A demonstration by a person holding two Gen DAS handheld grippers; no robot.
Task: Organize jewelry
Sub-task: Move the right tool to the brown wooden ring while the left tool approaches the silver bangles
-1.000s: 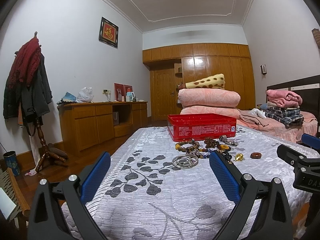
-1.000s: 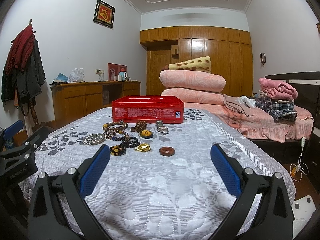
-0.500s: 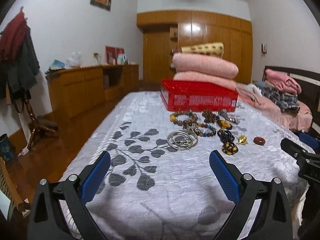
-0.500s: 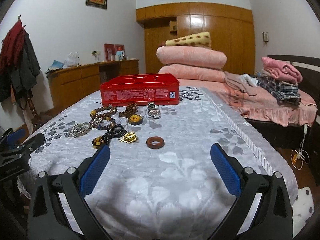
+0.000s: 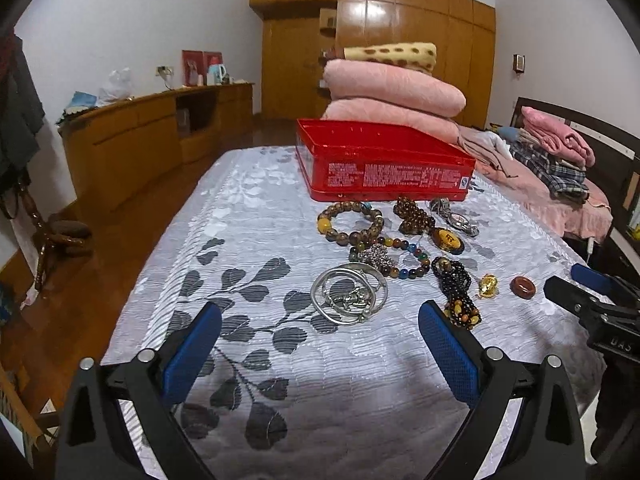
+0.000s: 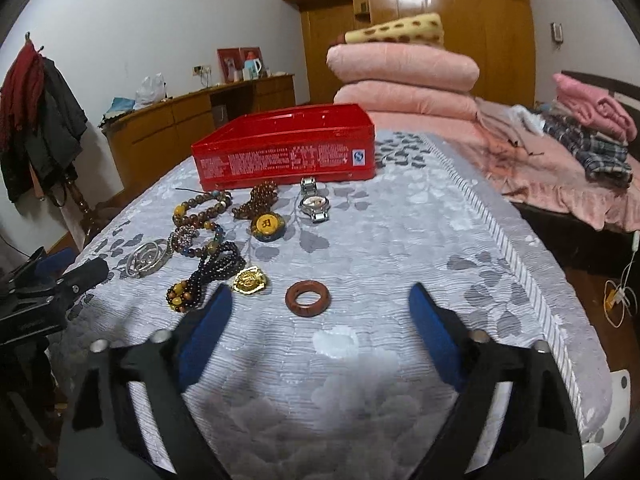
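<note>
Claw status: left claw [image 5: 320, 344] spread wide, nothing between the pads, hovering over the near end of the table [image 5: 256, 240] with the silver bangles [image 5: 349, 293] lined up ahead of the gap, probably its first target. Right claw [image 6: 318, 334] also spread and empty, centred just short of the brown ring [image 6: 308, 298], so that ring looks like its pick. Jewelry is all loose on the quilted cover, clustered between the claws and the red tin [image 6: 286, 148]: brown bead bracelet [image 5: 350, 222], multicolour bead bracelet [image 5: 390, 258] with a sparkly charm, dark bead string [image 5: 456, 286], gold charm [image 6: 250, 279], amber pendant [image 6: 267, 226], wristwatch [image 6: 315, 201]. Tin sits open-topped at the far side of the pile, likely the drop-off; inside not visible from either view. Nothing moved into it as far as I can tell, so the task looks barely begun. Ring lies flat and apart from the rest, so an easy pinch. Bangles overlap each other and touch the multicolour beads, so there's some risk of dragging neighbours. Bead strings are floppy and will sag when lifted.
</note>
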